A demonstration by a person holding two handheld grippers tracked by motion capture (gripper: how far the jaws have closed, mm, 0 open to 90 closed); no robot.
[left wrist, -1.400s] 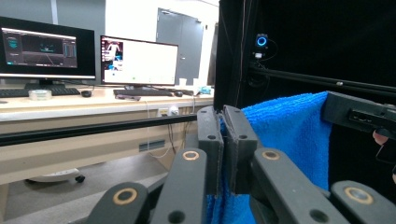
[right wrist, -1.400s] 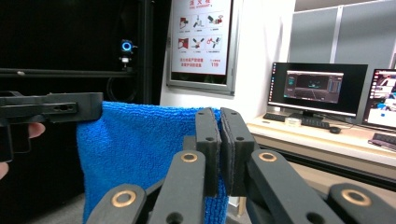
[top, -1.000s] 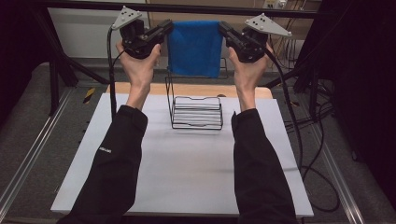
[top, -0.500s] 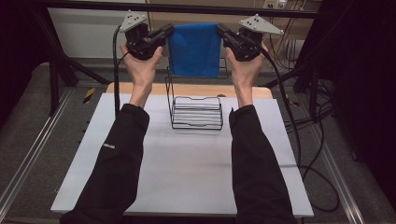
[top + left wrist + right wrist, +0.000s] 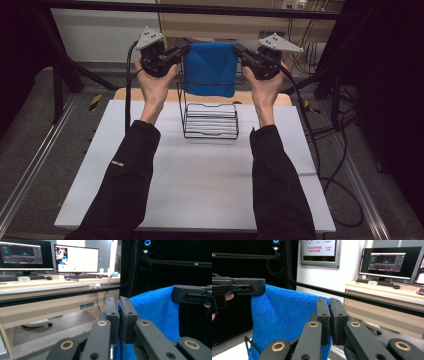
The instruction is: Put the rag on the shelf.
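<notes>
A blue towel of fuzzy terry cloth hangs stretched flat between the left hand-held gripper and the right hand-held gripper, each clamped on one upper corner. Its top edge runs level from one to the other, and the rest drops straight below them as a smooth rectangle. The lower hem hangs just above and behind a black wire rack on the bench.

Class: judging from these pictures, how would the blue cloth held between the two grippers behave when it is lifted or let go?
The blue cloth is probably floppy: it hangs straight down from its two pinched top corners. It seems light, since the left gripper and right gripper carry it by edge grips alone. Its fuzzy surface probably resists slipping. Released, it would likely drop limply onto the wire rack.
</notes>
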